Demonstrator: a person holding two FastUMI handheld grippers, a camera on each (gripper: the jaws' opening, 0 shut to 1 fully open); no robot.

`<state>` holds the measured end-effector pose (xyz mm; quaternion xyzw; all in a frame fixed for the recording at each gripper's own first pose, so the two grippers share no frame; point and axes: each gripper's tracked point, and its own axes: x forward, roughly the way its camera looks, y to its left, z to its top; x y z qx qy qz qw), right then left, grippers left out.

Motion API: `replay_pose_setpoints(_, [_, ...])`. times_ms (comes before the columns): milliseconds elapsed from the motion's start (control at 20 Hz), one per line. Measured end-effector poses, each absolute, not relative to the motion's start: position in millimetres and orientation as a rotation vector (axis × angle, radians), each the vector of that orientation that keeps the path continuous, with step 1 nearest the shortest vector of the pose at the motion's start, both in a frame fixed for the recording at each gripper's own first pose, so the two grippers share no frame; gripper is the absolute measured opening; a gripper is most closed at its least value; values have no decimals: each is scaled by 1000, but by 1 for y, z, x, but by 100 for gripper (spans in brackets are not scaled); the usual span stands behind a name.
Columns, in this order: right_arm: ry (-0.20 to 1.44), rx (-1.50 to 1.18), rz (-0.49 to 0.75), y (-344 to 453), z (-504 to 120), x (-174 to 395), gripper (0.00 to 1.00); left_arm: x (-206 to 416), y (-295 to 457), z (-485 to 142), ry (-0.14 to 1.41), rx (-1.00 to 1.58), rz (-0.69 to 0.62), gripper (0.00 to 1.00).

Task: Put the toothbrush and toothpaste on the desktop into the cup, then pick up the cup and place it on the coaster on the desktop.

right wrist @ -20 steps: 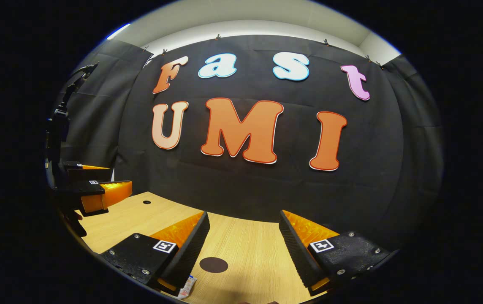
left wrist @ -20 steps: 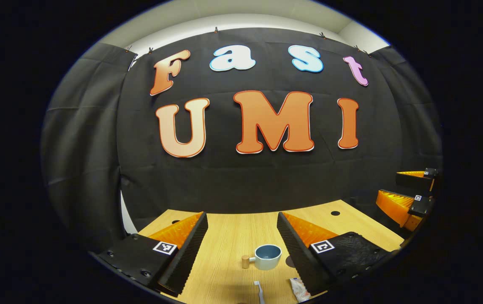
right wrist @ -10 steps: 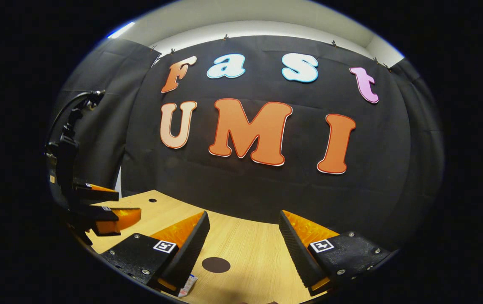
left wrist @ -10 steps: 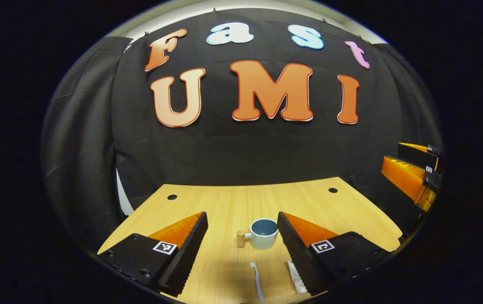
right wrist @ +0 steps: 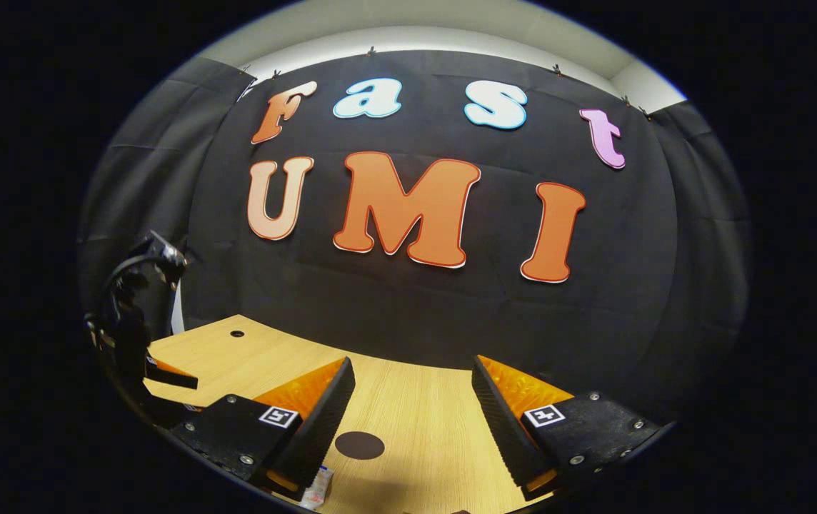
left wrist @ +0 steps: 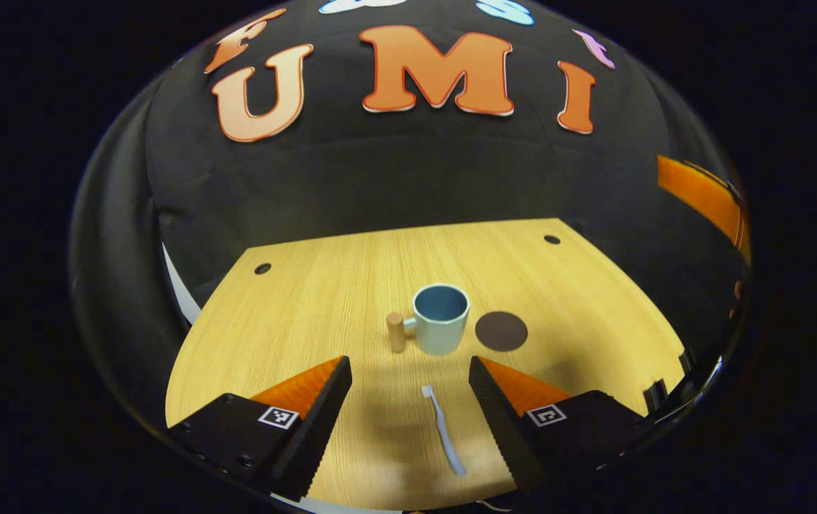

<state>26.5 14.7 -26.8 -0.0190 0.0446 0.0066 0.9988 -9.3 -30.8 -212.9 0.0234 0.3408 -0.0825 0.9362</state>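
Desk [left wrist: 308, 307] of pale wood grain carries everything. Left gripper [left wrist: 408, 400] tilts down over its near edge, jaws apart, serrated black fingers [left wrist: 316, 421] backed in orange, straddling the thin white toothbrush [left wrist: 443, 430] lying flat. Beyond sits the round blue-grey cup [left wrist: 440, 319], its wooden handle toward the desk's left edge, a flat dark coaster [left wrist: 501, 331] just beside it. Right gripper [right wrist: 412, 407] is held level, jaws apart; by its left finger, near the desk's near edge, a crumpled toothpaste [right wrist: 317, 492] peeks out.
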Motion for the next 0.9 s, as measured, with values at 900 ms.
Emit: replay_pose_setpoints(900, [425, -5, 114, 63, -124, 2, 98, -40, -50, -349, 1147, -111, -182, 98])
